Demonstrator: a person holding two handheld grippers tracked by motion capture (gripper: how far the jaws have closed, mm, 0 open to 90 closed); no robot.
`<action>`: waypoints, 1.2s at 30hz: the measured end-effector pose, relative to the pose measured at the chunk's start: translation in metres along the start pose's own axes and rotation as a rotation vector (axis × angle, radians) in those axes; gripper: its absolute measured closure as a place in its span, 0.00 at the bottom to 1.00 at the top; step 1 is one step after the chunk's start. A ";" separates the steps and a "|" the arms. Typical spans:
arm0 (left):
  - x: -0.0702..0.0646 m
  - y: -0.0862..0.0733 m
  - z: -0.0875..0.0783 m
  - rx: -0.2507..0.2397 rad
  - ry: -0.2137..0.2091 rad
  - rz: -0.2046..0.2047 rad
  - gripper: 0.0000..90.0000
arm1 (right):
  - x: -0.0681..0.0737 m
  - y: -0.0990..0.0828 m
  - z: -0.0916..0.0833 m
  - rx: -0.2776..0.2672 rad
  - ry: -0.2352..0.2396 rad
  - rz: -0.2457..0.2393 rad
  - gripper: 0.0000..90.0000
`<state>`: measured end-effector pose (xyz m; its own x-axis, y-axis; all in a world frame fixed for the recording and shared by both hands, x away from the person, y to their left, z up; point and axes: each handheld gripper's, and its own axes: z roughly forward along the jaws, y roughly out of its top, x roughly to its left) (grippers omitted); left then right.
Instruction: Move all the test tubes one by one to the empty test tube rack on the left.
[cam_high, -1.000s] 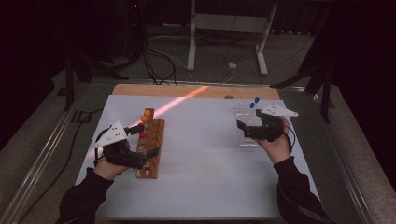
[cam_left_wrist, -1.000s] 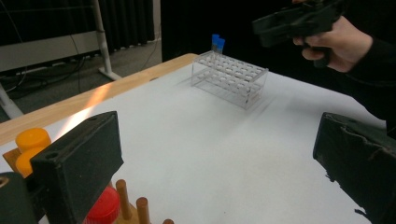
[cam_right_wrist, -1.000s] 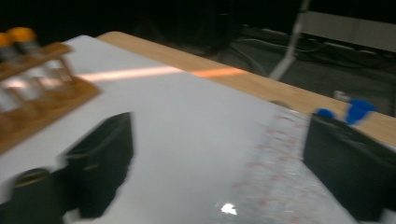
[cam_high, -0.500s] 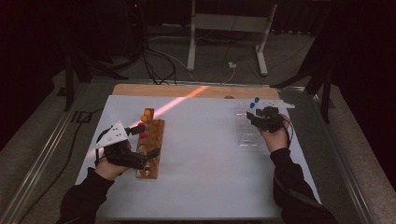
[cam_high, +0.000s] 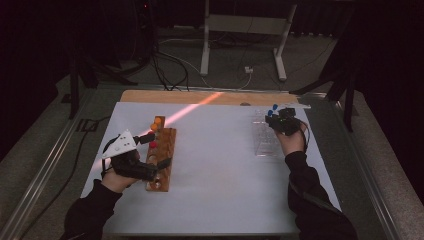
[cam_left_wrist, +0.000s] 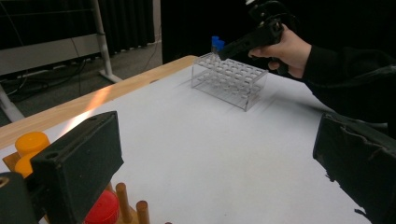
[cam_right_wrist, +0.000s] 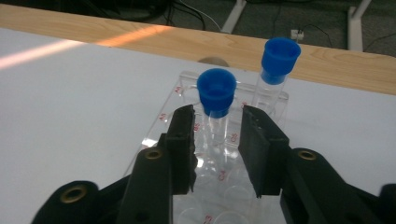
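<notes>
While the high view blurs it, right gripper (cam_right_wrist: 216, 140) closing astride blue-capped tube (cam_right_wrist: 216, 100), gaps showing.

High view: set above the near side, aimed forward and down; the whole white table (cam_high: 220, 190) is taken in.
Left gripper view: low, aimed across at the clear tube rack (cam_left_wrist: 229, 80).
Right gripper view: close on the same rack (cam_right_wrist: 187, 91).
Shared: rack, blue-capped tubes (cam_right_wrist: 215, 95).

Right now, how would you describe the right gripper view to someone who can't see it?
Two black jaws of the right gripper flank a clear tube with a blue cap, closing in but not visibly pressing. It stands in a clear rack; a second blue-capped tube stands behind.
</notes>
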<state>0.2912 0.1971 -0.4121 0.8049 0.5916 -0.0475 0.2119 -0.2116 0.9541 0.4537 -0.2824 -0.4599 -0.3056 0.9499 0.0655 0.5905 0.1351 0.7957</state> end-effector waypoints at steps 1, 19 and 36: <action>0.000 0.000 0.000 0.000 0.000 0.002 0.02 | -0.001 0.001 0.002 0.004 -0.003 0.002 0.75; 0.001 -0.001 0.001 0.006 -0.003 -0.007 0.02 | 0.002 0.008 0.001 -0.002 -0.003 -0.031 0.86; -0.001 0.001 0.002 0.013 -0.007 -0.001 0.02 | 0.011 0.017 -0.039 -0.080 -0.022 -0.123 0.86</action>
<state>0.2915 0.1942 -0.4117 0.8084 0.5864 -0.0508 0.2198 -0.2208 0.9502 0.4314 -0.2801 -0.4218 -0.3550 0.9337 -0.0475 0.4884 0.2285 0.8422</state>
